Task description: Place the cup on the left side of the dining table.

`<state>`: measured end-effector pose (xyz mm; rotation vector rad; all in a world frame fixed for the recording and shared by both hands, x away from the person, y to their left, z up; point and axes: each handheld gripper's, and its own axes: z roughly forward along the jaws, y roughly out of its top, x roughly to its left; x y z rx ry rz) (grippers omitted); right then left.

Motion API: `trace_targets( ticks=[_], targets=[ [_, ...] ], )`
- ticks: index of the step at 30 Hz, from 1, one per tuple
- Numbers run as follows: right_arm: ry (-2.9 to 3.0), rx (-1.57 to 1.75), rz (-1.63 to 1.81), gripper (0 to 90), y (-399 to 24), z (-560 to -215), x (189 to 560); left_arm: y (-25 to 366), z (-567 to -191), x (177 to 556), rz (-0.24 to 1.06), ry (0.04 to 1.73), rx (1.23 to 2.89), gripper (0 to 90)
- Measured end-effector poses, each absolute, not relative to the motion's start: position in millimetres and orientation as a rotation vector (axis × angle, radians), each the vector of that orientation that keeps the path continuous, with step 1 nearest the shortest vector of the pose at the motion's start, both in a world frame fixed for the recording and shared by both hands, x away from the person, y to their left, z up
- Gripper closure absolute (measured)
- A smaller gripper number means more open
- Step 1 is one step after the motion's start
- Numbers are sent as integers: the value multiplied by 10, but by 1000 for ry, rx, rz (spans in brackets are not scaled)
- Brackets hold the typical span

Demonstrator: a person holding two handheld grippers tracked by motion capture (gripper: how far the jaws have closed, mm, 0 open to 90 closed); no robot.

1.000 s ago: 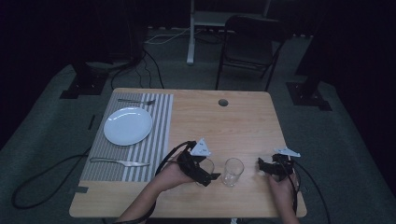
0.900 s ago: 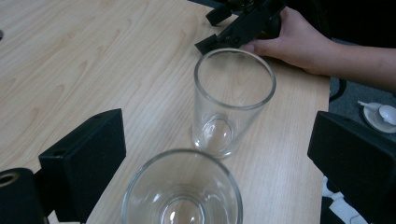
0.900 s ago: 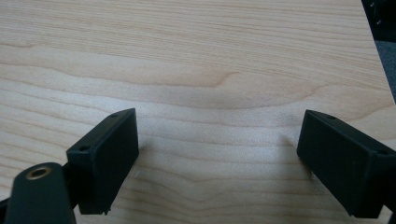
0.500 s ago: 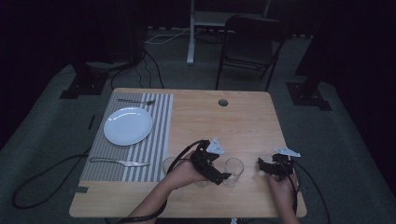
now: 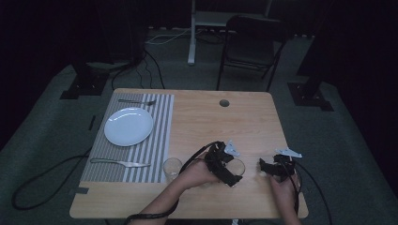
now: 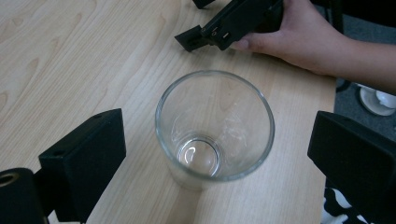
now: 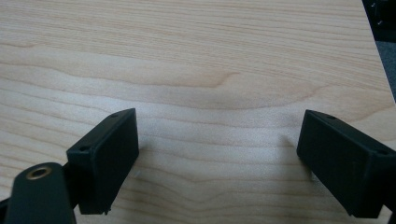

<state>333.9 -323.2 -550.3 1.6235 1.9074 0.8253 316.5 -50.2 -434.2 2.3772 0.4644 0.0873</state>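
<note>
Glass (image 6: 215, 130) between spread left tongs (image 6: 219, 154); second glass (image 5: 172, 167) beside placemat (image 5: 141, 150).

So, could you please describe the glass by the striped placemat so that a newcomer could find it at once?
Start at the striped placemat on the left of the wooden table and follow its right edge to the near corner. There stands an empty clear glass, free of any gripper. The other glass sits farther right, between the open jaws of the left gripper.
</note>
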Motion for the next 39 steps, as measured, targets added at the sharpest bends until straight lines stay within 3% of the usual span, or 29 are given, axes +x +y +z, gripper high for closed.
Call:
trace_targets(
  ticks=[21, 23, 25, 27, 39],
  targets=[
    [1907, 1624, 826, 124, -3232, -5502, 3339, -857, -4434, 3233, 116, 584, 2567, 75],
    [1907, 1624, 825, 124, -3232, -5502, 3339, -881, -4430, 3228, 122, 560, 2588, 156],
    [1907, 1626, 826, 124, -3231, -5502, 3339, -913, -4431, 3231, 123, 556, 2613, 156],
    [1907, 1625, 826, 124, -3232, -5502, 3339, -935, -4434, 3243, 112, 547, 2629, 236],
    [1908, 1624, 826, 124, -3232, -5502, 3339, -1016, -4429, 3250, 138, 417, 2721, 283]
  ],
)
